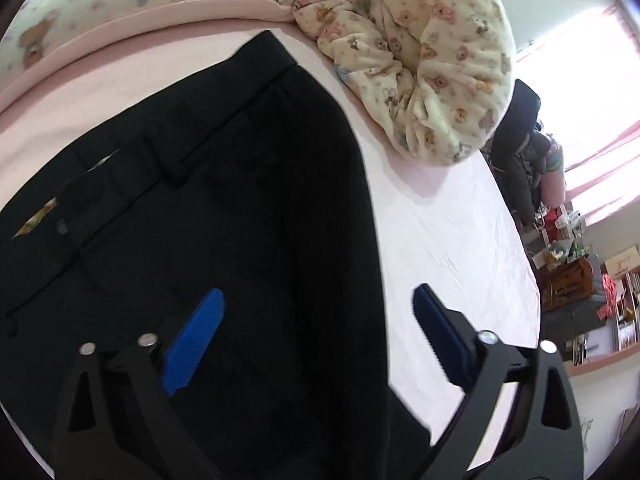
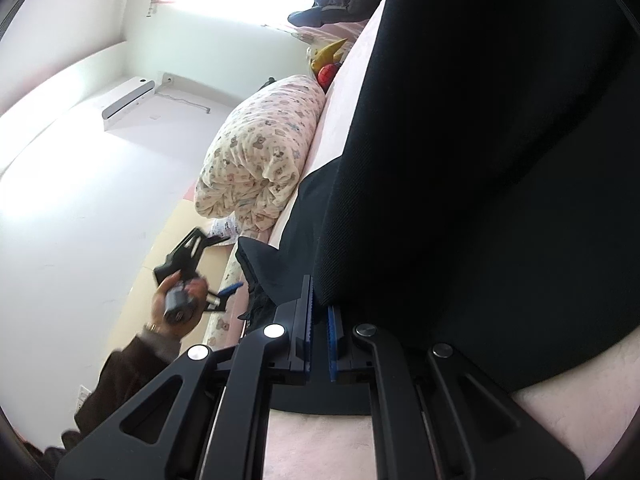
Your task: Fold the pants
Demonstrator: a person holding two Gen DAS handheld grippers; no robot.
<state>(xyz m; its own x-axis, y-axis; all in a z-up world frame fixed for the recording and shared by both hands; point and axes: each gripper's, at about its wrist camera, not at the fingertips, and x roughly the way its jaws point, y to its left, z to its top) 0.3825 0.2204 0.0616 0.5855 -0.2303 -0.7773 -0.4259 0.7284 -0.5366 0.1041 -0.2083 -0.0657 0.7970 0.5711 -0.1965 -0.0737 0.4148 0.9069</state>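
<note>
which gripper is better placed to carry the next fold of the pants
Right. The right gripper is already shut on an edge of the black pants, lifting that fabric off the pink bed. The left gripper is open, above the pants, holding nothing.

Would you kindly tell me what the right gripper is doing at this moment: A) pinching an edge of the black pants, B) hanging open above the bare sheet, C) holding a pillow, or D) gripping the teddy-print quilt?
A: in the right wrist view the right gripper has its blue fingers nearly together on a raised edge of the black pants, while the teddy-print quilt lies apart, farther up the bed.
</note>
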